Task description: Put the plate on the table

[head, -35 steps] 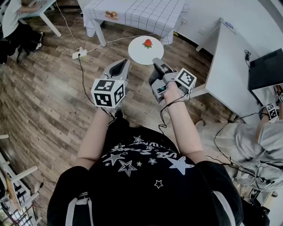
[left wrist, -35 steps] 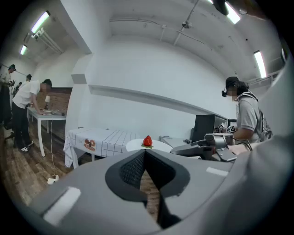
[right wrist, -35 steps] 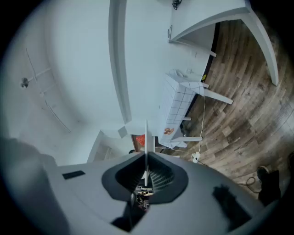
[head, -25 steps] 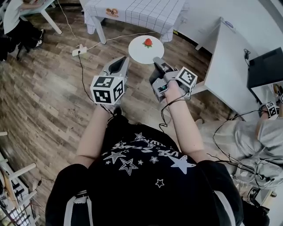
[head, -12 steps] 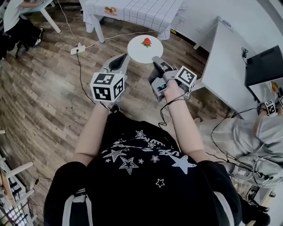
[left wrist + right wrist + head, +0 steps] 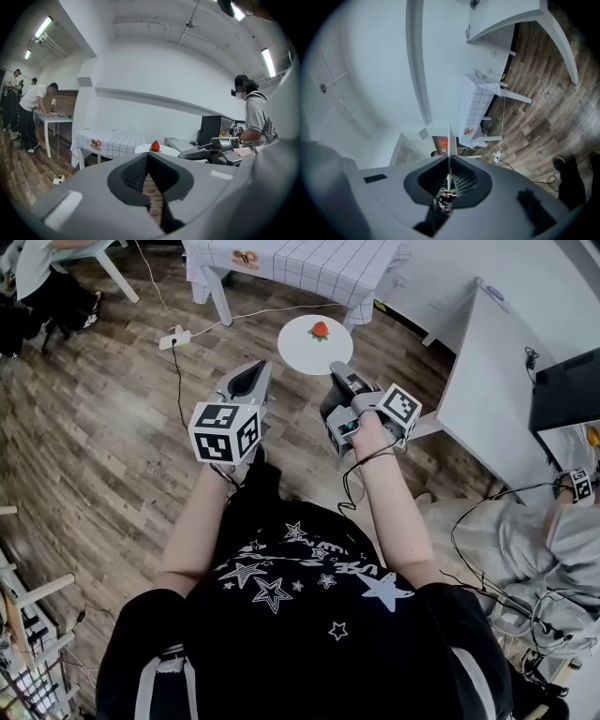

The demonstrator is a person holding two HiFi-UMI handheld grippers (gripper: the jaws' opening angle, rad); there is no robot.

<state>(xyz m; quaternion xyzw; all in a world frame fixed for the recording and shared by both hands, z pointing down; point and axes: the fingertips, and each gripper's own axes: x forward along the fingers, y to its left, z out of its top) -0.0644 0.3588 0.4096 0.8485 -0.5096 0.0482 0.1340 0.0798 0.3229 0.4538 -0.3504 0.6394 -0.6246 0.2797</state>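
A round white plate [image 6: 309,348] with a red strawberry [image 6: 321,330] on it hangs level above the wooden floor. My right gripper [image 6: 336,372] is shut on its near rim. In the right gripper view the plate [image 6: 449,136] shows edge-on as a thin line between the jaws, the strawberry [image 6: 444,143] beside it. My left gripper [image 6: 255,372] is shut and holds nothing, level with the right one and to its left. From the left gripper view the plate [image 6: 140,148] and strawberry [image 6: 155,146] sit just beyond its tips. A table with a checked cloth [image 6: 309,263] stands ahead.
A power strip [image 6: 176,337] and its cable lie on the floor at the left. A white desk [image 6: 487,381] runs along the right, with a dark monitor [image 6: 567,385] and a seated person [image 6: 553,531]. Another person [image 6: 37,277] bends at a table, far left.
Both grippers keep the same pose and the plate stays held. The floor and the checked-cloth table have drifted slightly in the head view.
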